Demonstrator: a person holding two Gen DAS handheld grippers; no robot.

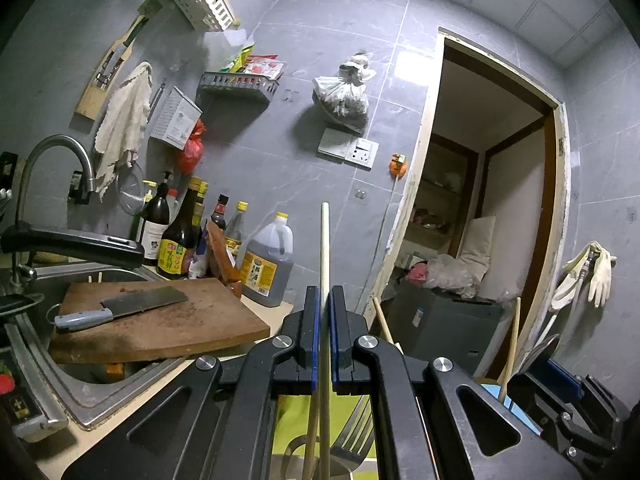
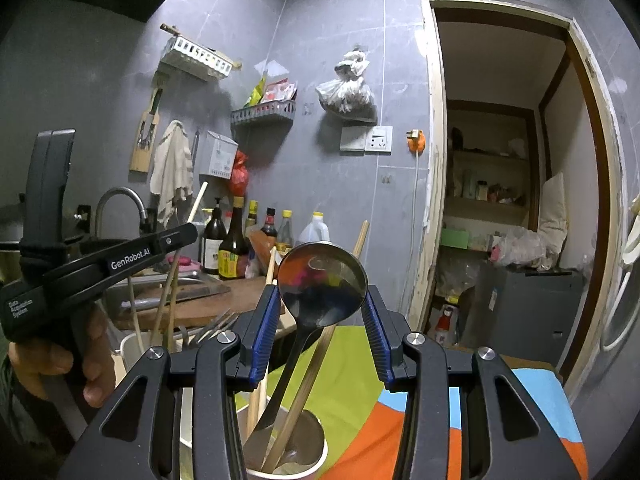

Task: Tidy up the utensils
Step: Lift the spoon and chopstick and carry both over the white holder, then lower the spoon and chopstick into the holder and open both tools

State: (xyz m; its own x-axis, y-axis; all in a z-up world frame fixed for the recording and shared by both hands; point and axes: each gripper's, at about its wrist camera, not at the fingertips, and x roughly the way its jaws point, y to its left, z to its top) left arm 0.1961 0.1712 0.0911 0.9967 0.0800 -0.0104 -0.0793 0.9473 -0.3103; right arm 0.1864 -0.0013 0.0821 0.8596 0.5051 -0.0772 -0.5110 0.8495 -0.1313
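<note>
You are holding a gripper in each hand over a kitchen surface covered by a green, orange and blue cloth [image 2: 400, 392]. Your left gripper [image 1: 324, 320] is pinching a pale wooden chopstick [image 1: 325, 248] between its blue-padded fingers [image 1: 314, 332], jaws nearly together, with the stick pointing straight up past the fingertips and running down below them. Beneath that gripper, a second wooden stick [image 1: 310, 436] and the tines of a metal fork [image 1: 356, 432] are showing.

Your right gripper [image 2: 324, 312] is standing wide open, its fingers on either side of a dark metal ladle [image 2: 322, 280] without touching it. The ladle is standing bowl-up in a white cylindrical cup [image 2: 308, 468], together with a few wooden chopsticks [image 2: 304, 384]. To the left, a second white cup [image 2: 130, 352] is holding more sticks and a fork.

Beyond, a cleaver with a grey handle [image 1: 120, 306] is lying on a worn wooden cutting board [image 1: 168, 328] over the steel sink [image 1: 80, 392], beside a row of sauce bottles [image 1: 180, 236].
</note>
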